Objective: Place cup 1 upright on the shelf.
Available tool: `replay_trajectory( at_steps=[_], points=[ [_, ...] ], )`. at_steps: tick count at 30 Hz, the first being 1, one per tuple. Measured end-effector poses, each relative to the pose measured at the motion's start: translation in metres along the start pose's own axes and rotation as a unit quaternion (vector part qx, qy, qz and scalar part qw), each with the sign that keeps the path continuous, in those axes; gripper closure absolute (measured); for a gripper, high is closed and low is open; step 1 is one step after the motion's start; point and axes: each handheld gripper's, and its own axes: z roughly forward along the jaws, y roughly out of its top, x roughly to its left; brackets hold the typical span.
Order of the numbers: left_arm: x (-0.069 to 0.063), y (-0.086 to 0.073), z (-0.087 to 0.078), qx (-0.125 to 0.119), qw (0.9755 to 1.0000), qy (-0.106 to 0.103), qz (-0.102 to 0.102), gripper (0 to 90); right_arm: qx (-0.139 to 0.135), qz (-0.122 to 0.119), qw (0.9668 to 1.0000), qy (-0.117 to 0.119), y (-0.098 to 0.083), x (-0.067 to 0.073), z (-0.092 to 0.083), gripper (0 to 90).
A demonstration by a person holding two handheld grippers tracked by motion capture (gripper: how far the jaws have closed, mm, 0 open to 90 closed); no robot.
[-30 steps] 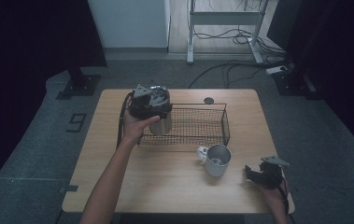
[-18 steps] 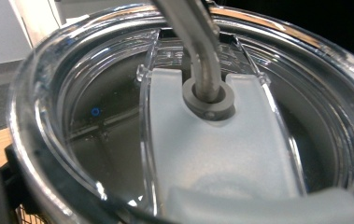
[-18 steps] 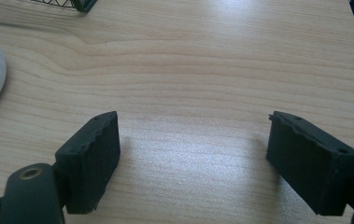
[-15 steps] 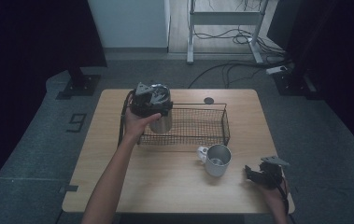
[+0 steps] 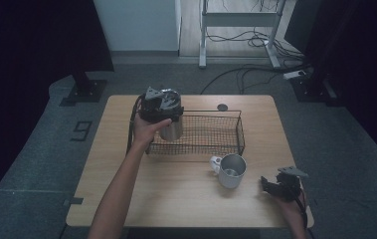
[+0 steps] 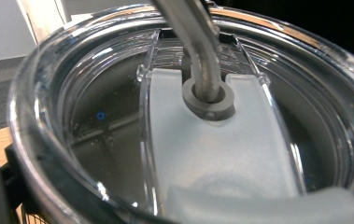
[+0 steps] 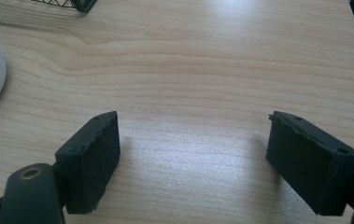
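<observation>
A steel tumbler stands upright in the left end of a black wire basket, and my left gripper is shut on its top from above. In the left gripper view its clear lid is very close, with a metal straw rising through the grey slider. A white-handled metal mug stands on the table in front of the basket's right half. My right gripper rests low near the table's front right corner, right of the mug; its jaws are open over bare wood.
The wooden table has free surface in front of the basket and at its left. A small dark disc lies behind the basket near the far edge. Cables and stand legs are on the floor beyond the table.
</observation>
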Motion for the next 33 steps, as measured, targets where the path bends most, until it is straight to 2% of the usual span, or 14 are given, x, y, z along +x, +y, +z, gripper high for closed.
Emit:
replay_trajectory(
  at_steps=[8, 13, 17, 33],
  points=[
    [0.001, 0.002, 0.011, 0.006, 1.0000, 0.002, 0.006, 3.3, 0.000, 0.000, 1.0000, 0.000, 0.000, 0.000, 0.000, 17.1],
    [-0.001, 0.000, 0.015, 0.007, 0.9998, 0.011, 0.013, 3.3, 0.000, 0.000, 1.0000, 0.000, 0.000, 0.000, 0.000, 17.1],
    [0.000, -0.003, 0.019, 0.009, 0.9999, 0.006, 0.009, 3.3, 0.000, 0.000, 1.0000, 0.000, 0.000, 0.000, 0.000, 17.1],
    [0.004, -0.016, 0.034, 0.024, 0.9996, 0.011, 0.001, 3.3, 0.000, 0.000, 1.0000, 0.000, 0.000, 0.000, 0.000, 17.1]
  ],
)
